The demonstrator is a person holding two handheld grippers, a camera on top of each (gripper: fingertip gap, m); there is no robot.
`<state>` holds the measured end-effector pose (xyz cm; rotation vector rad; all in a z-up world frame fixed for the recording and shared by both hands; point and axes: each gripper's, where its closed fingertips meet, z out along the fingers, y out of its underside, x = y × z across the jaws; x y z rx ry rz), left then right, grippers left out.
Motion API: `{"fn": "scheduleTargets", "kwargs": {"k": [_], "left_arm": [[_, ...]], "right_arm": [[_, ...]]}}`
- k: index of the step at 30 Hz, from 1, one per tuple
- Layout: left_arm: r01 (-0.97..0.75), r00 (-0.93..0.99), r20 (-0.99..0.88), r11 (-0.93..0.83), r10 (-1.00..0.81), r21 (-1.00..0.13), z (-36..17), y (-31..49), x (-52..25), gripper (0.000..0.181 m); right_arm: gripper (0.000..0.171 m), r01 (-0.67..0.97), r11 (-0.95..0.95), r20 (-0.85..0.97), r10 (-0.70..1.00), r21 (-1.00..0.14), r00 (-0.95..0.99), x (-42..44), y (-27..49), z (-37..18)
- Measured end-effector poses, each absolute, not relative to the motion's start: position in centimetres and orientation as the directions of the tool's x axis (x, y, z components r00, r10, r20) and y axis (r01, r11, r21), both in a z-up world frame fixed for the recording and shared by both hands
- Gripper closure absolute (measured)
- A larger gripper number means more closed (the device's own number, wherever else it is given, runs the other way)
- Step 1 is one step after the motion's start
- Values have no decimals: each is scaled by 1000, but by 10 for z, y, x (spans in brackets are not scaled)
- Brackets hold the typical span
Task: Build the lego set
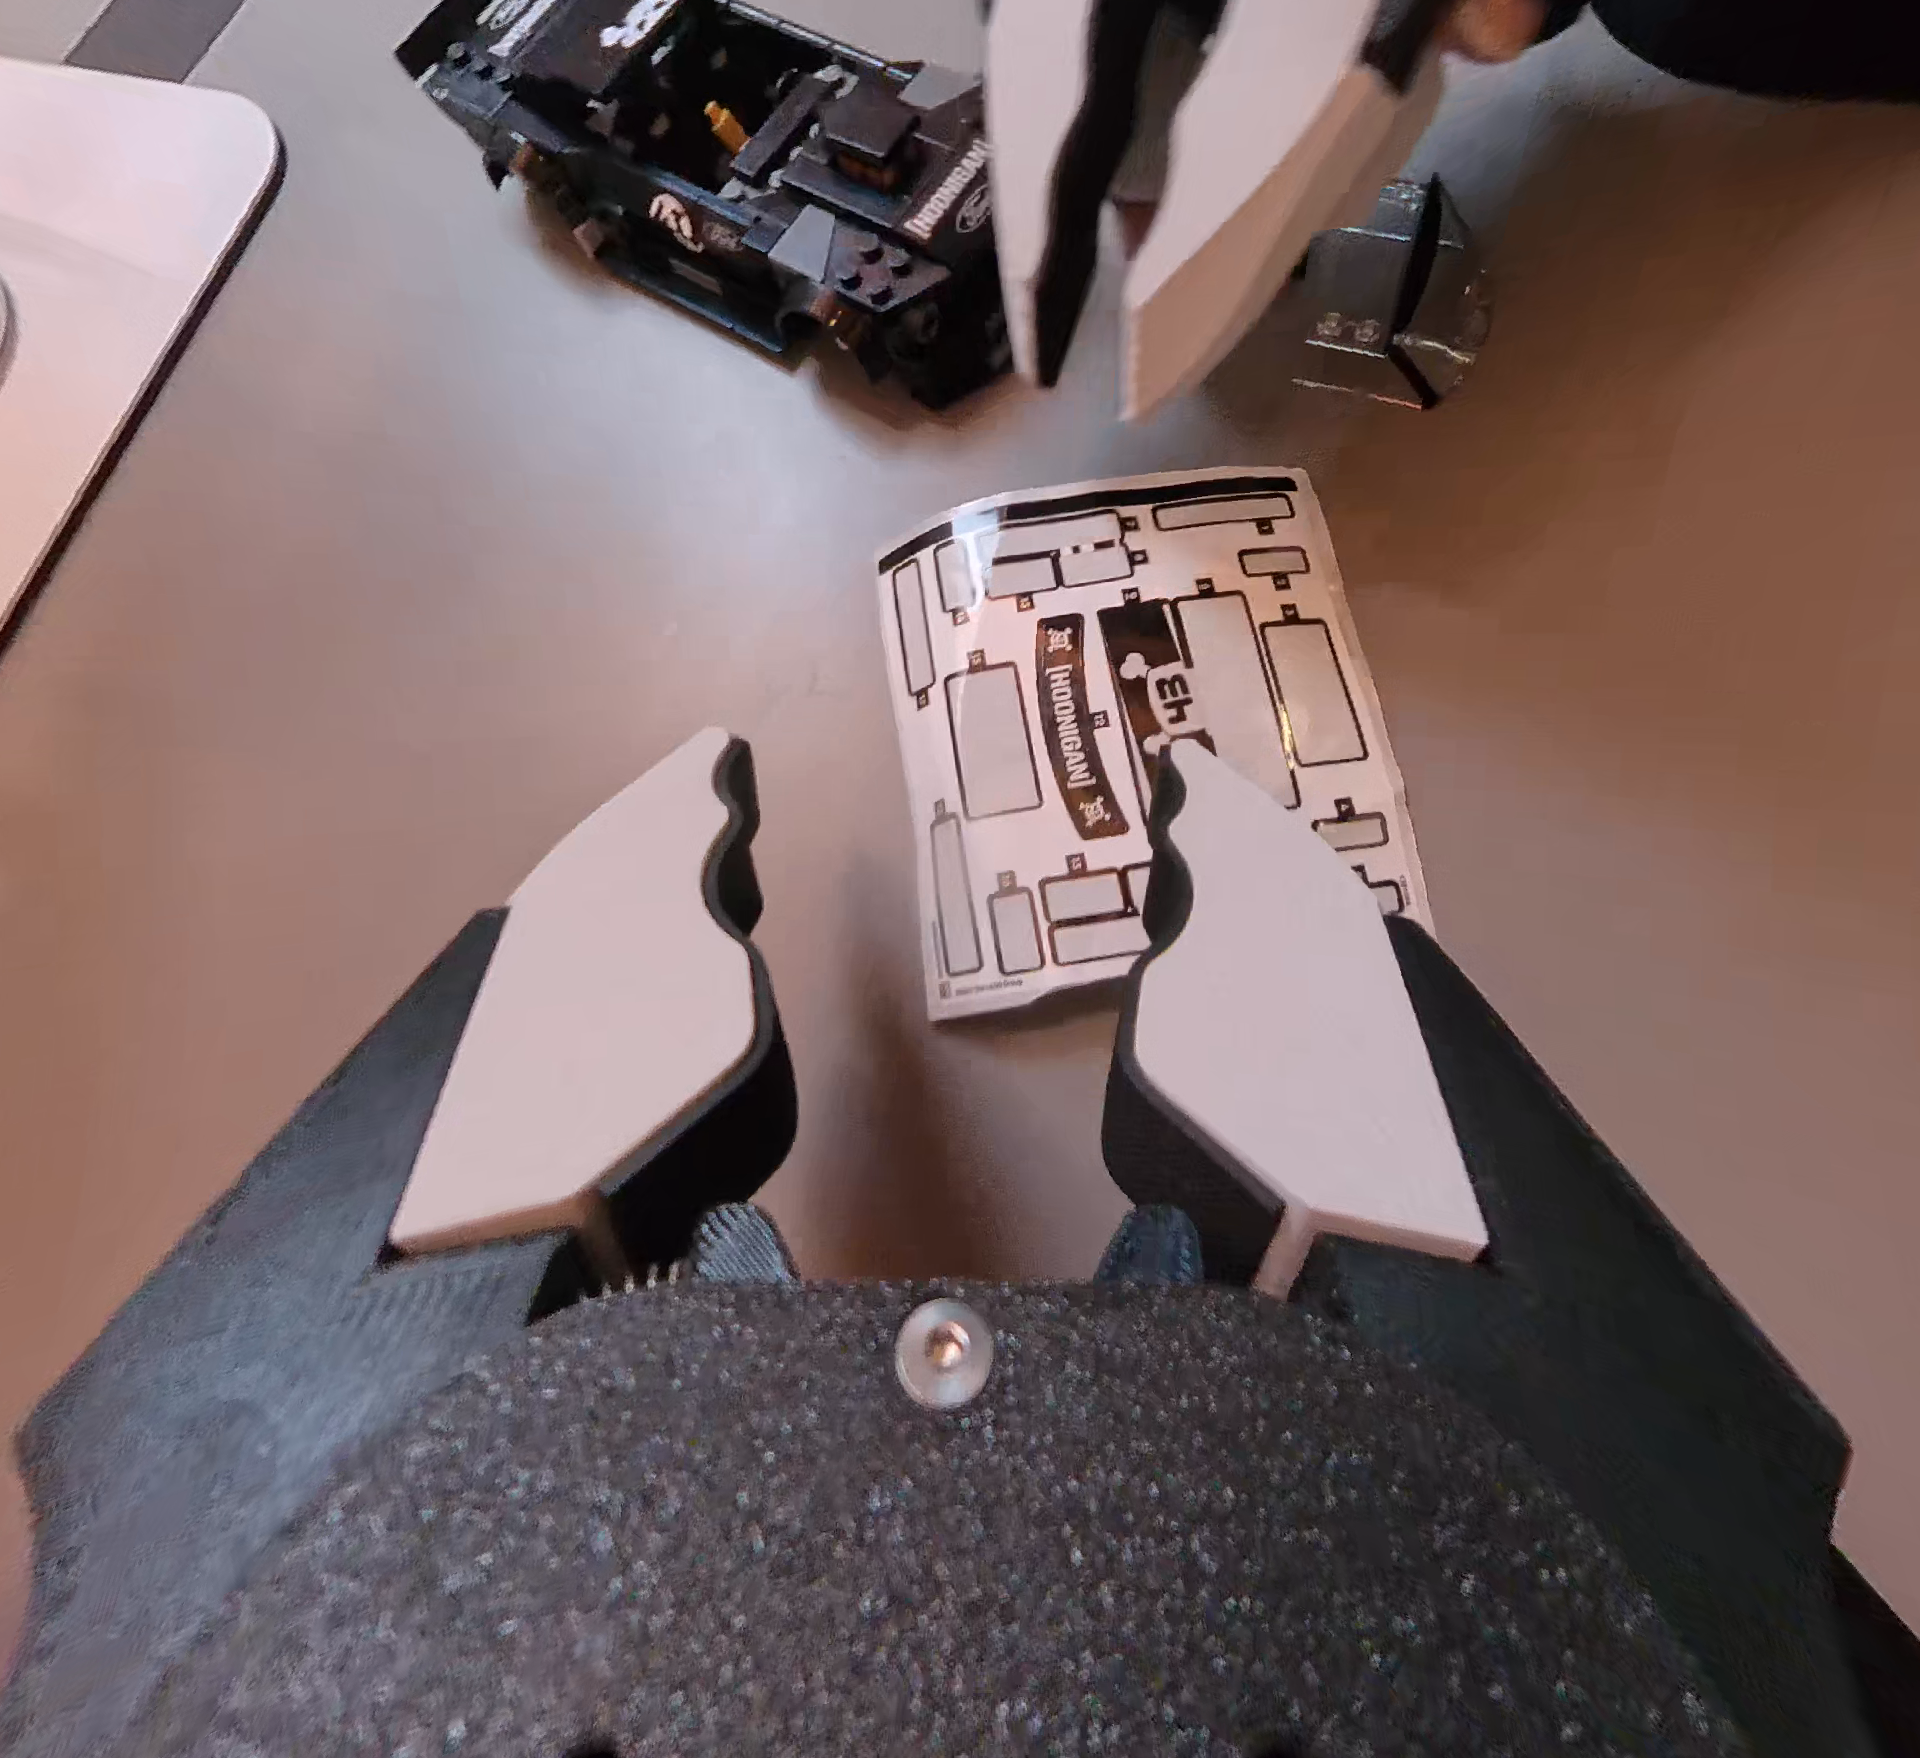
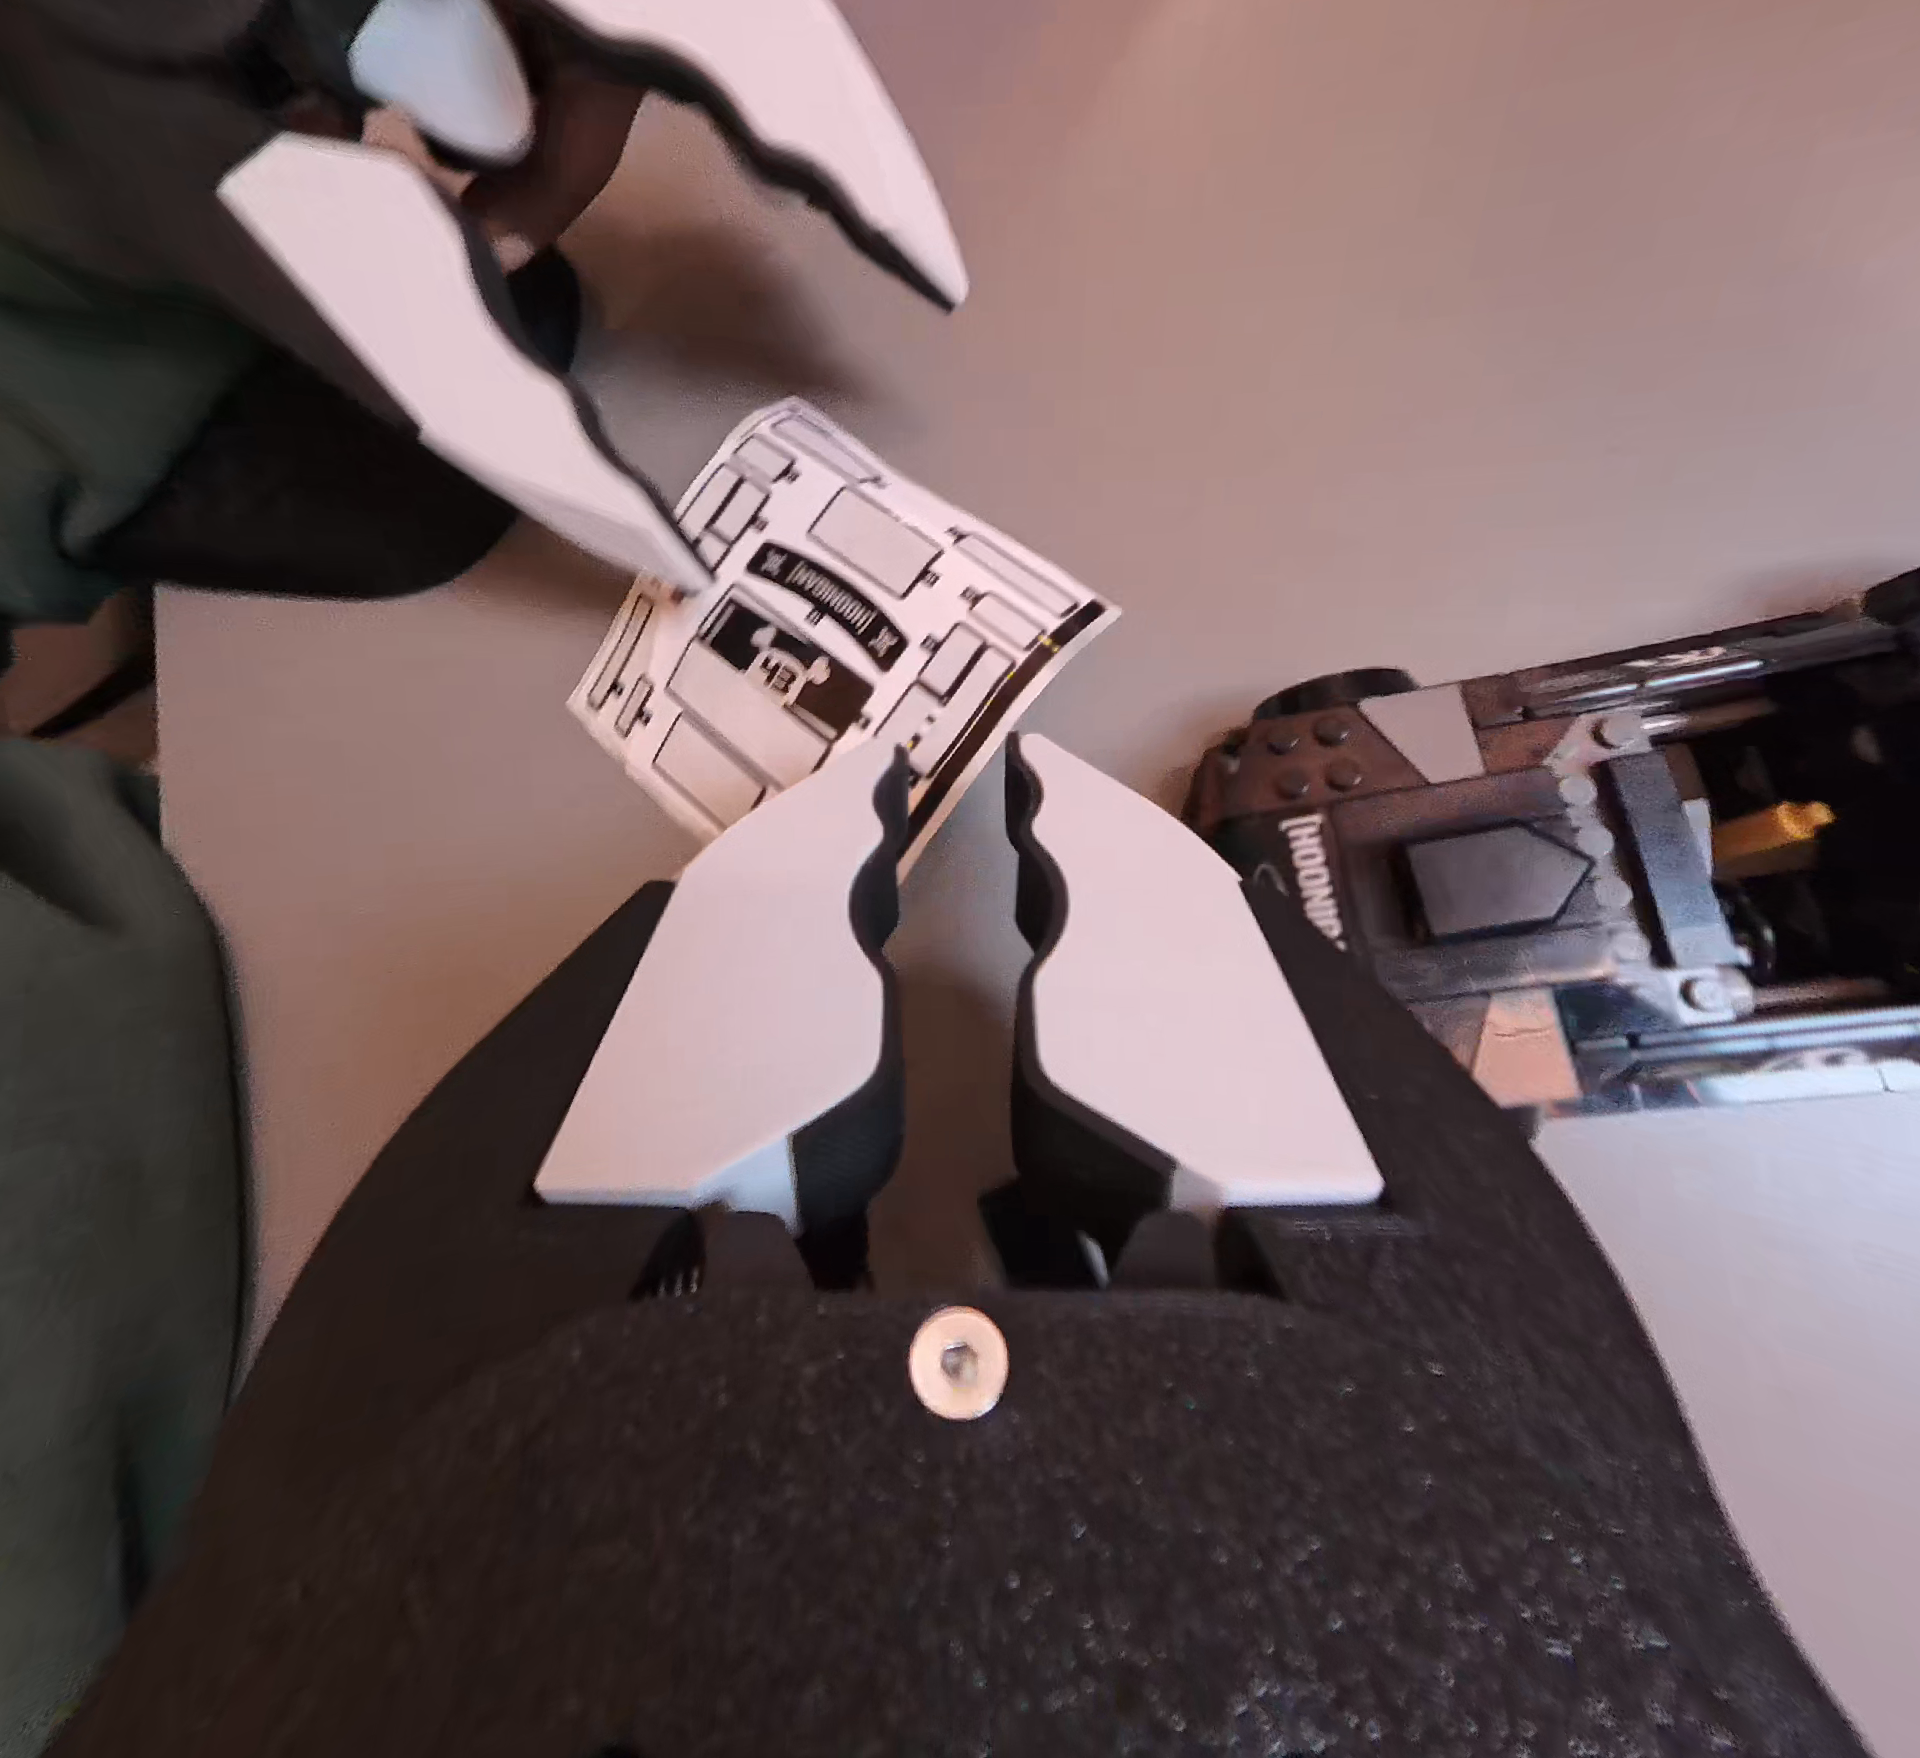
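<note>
Left tongs (image 1: 951, 752) spread wide, nothing between the fingers; they hover low over the grey-brown surface (image 1: 520, 565), with the right-hand fingertip (image 1: 1179, 758) lying over the sticker sheet (image 1: 1132, 742), seemingly touching it near the middle. Right wrist view agrees: one white finger of the left tongs (image 2: 810, 451) comes down onto the sticker sheet (image 2: 831, 628) at its far-left part, the other finger raised well clear above. Sheet is white with black-outlined stickers, lying on the surface between the two tongs; the edge nearest the right tongs curls up slightly. Right tongs (image 2: 956, 752) parted by a narrow gap, empty; tips sit just beside that curled edge, and contact cannot be told. In the left wrist view the right tongs (image 1: 1091, 389) point down toward the surface just beyond the sheet, blurred, fingers apart. Black lego car (image 1: 717, 150), partly built with roof open and studs showing, stands on the surface beyond the sheet, to its left; in the right wrist view the car (image 2: 1558, 898) is close at the right. A small dark grey lego sub-assembly (image 1: 1392, 306) sits apart on the surface, on the far side of the right tongs. A pale flat object with a rounded corner (image 1: 104, 274) lies at the left edge.
</note>
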<state>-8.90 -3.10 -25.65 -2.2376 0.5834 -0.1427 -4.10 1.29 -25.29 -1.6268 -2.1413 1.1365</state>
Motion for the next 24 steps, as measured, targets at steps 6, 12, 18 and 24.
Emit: {"fn": "scheduleTargets", "kwargs": {"k": [6,12,18,24], "left_arm": [[-333,866,65,-669,-496,-664,-276,-57,-86,107],[-390,850,36,-672,-526,-630,-286,-62,-79,110],[-392,852,25,-668,-523,-633,-287,-65,-80,111],[-303,875,36,-604,-482,-737,-264,-56,-84,111]], "right_arm": [[135,777,127,-267,894,-616,-358,-29,1,-271],[141,801,83,-325,885,-594,-332,-41,-6,-275],[170,774,-30,-469,810,-632,-352,-46,-20,-260],[171,690,-126,-541,725,-713,-426,-47,-25,-228]]}}
